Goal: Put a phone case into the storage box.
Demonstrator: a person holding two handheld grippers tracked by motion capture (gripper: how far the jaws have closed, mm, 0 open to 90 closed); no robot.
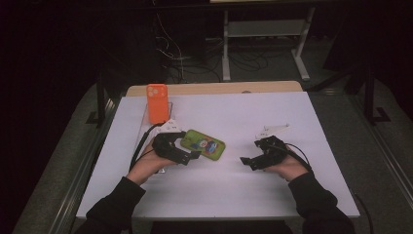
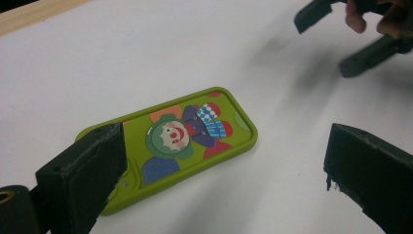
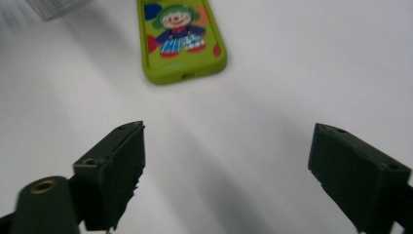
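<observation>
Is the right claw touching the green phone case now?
Apart. In the right gripper view the right claw stands open, with bare white table between it and the green phone case.

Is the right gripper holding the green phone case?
No: the right gripper stands open over bare table, with the green phone case lying apart ahead of it.

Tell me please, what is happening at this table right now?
A person at a white table holds a tool in each hand. A green phone case with a clown picture lies flat in the middle. The left tool sits at the case's near end, jaws open, one jaw over its edge, not pressing on it. The right tool is apart from the case, open and empty. An orange phone case stands upright at the back.
</observation>
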